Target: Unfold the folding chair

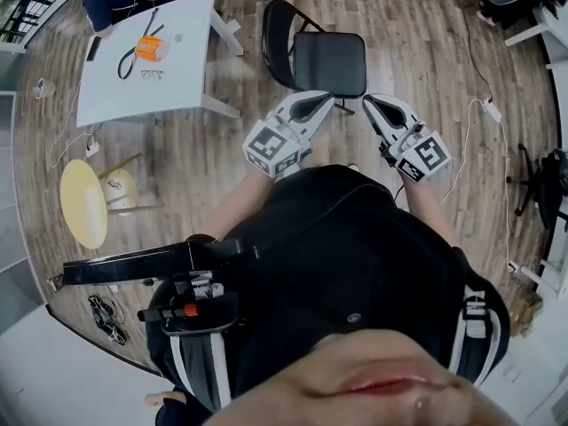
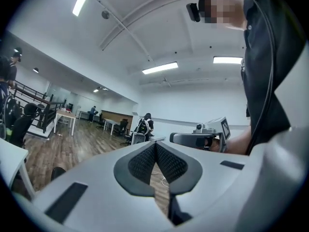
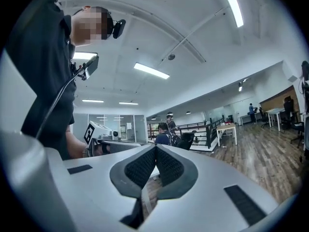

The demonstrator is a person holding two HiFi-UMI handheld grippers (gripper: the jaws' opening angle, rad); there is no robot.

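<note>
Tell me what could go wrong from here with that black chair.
1. The left gripper and right gripper are shut, empty and clear of the black chair; if it isn't fully spread, nothing would stop it folding or tipping.
2. The white cable on the floor to its right could snag a foot or chair leg.
3. The white table stands close on its left; shifting the chair might knock it.

I see brown wood-plank floor (image 1: 426,43) w/ black metal folding chair (image 1: 330,63) standing open on it, white rectangular counter (image 1: 177,87) nearby. On counter: orange round object (image 1: 152,49) & eyeglasses (image 1: 152,74). White adapter w/ cable (image 1: 491,111) on floor, right.
</note>
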